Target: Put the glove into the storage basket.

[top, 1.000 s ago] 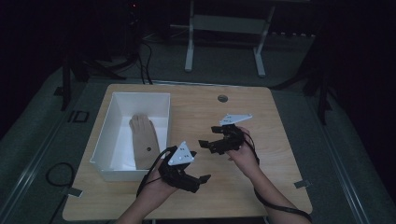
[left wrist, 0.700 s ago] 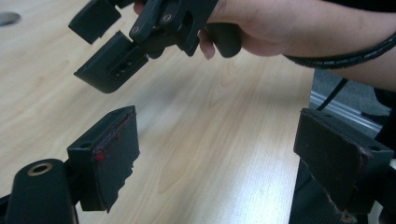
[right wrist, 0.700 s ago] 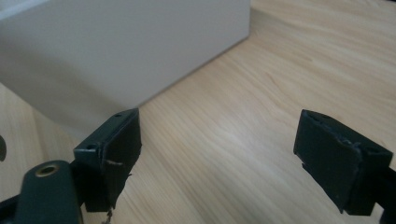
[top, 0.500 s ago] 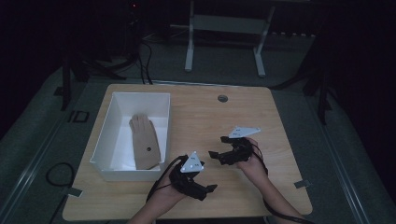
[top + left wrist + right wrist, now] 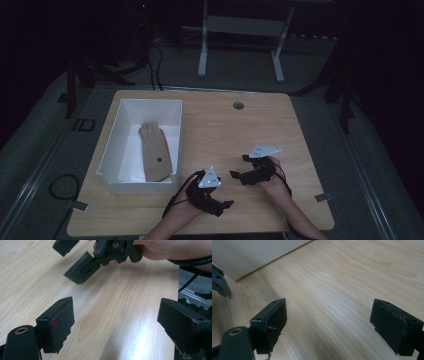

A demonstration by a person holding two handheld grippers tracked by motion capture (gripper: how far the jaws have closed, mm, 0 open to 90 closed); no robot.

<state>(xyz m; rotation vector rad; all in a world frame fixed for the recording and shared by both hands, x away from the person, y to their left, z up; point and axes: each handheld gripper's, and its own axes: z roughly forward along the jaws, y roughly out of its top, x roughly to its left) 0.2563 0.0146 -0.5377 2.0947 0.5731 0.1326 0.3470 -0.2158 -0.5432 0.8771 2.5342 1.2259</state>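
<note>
One glove (image 5: 154,152) lies flat in the one white bin (image 5: 116,135) at the table's (image 5: 280,125) left. Two grippers sit low near the front edge: left gripper (image 5: 225,205) jaws apart, empty; right gripper (image 5: 239,169) jaws apart, empty, both well apart from the glove.

Both grippers are black, each topped by a pale grey three-cornered plate dotted with small dark holes. The left gripper (image 5: 226,204) has blocky jaws with red flecks and a chipped pad edge, plus a brass-ringed screw hole. The right gripper (image 5: 239,167) trails black cable over a bare forearm.
</note>
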